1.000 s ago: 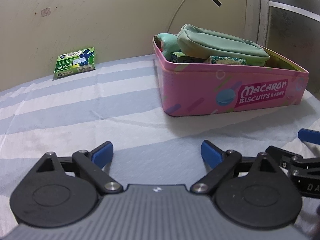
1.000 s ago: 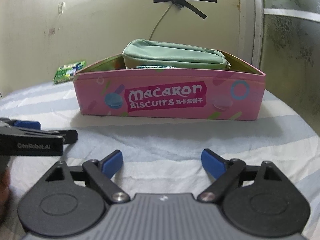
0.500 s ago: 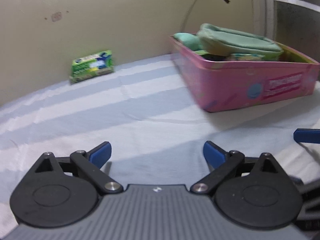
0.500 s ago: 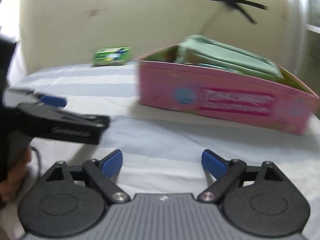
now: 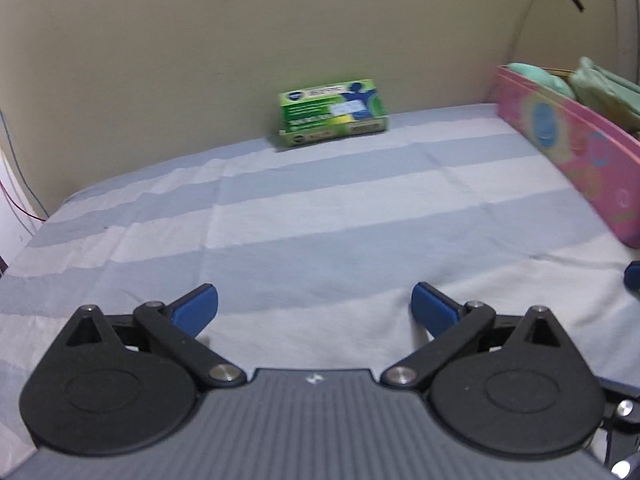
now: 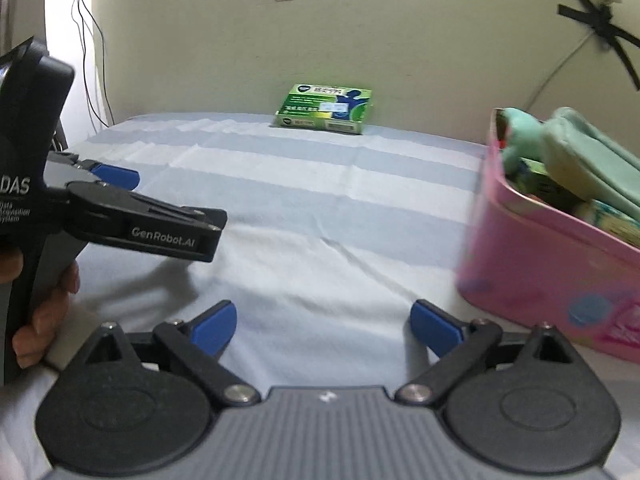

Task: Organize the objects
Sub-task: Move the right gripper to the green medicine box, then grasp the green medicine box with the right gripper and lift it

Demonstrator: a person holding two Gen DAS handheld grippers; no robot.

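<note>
The left gripper [image 5: 314, 306] hovers low over a bed, its blue-tipped fingers spread wide with nothing between them. The right gripper [image 6: 323, 322] is beside it, equally wide and empty, also just above the sheet. In the right wrist view the left gripper's black body appears at the left edge, gripped by a hand [image 6: 44, 312] that is only partly in frame.

The bed [image 5: 320, 216] is covered in a sheet of pale blue and white stripes, and a broad open stretch of it lies ahead of both grippers. The sheet runs back to a beige wall [image 5: 280, 40] along the far edge.

A green box [image 5: 333, 112] lies at the far edge of the bed, against the wall, well apart from both grippers. Its printing is too blurred to read.

A pink tin [image 6: 532, 276] sits along the right edge of the bed, cut off by the frame in both views and smeared by motion blur. Inside it are a mint-green pouch [image 6: 592, 160] lying on top, a soft teal item [image 6: 516, 136] at the far end, and small packets [image 6: 556, 188] underneath that are hard to make out.
</note>
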